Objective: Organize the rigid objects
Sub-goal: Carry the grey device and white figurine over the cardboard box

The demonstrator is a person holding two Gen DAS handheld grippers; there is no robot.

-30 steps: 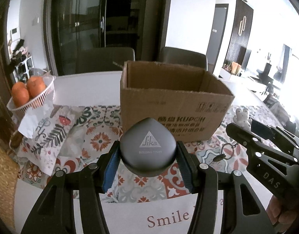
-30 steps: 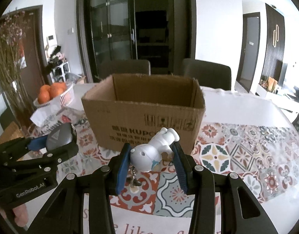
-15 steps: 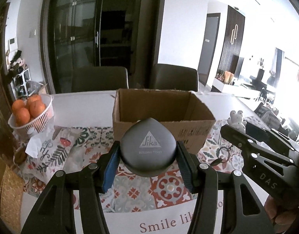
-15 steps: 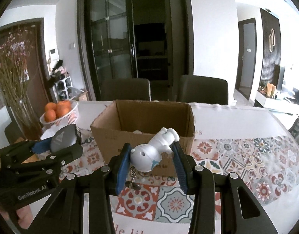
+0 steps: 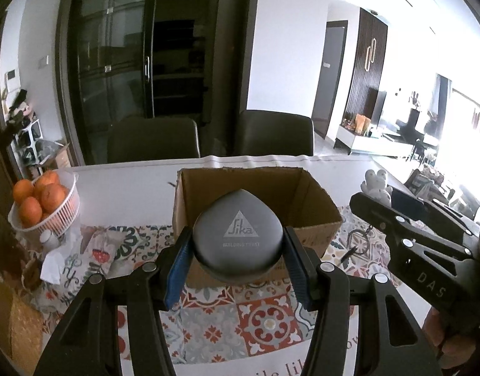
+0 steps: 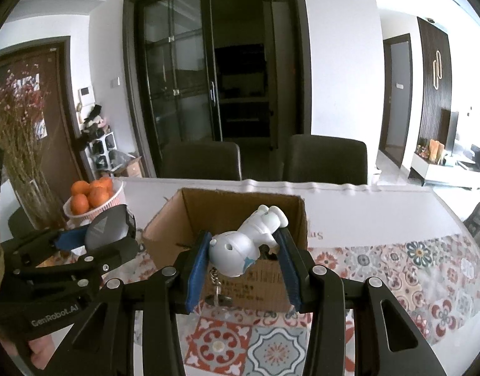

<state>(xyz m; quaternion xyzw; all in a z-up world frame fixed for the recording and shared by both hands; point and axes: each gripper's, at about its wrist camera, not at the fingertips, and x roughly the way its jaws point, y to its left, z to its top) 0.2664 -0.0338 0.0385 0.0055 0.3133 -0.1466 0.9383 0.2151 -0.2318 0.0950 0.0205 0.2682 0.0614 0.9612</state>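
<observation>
My left gripper [image 5: 238,263] is shut on a grey teardrop-shaped case [image 5: 238,242] marked "Sika". It holds the case in the air in front of an open cardboard box [image 5: 315,199]. My right gripper [image 6: 243,266] is shut on a white figurine keychain [image 6: 246,244], its key hanging below, also in front of the box [image 6: 167,235]. The left gripper and case show at the left in the right wrist view [image 6: 106,230]. The right gripper and figurine show at the right in the left wrist view [image 5: 376,185].
The box stands on a patterned tablecloth [image 6: 428,269] over a white table [image 5: 130,188]. A white basket of oranges [image 5: 48,216] sits at the left with crumpled tissue [image 5: 56,263] below it. Two dark chairs [image 6: 326,159] stand behind the table. Dried flowers [image 6: 17,131] are far left.
Both grippers have risen with their objects, so the box now looks lower and farther and its inside shows. Both grips are unchanged.
</observation>
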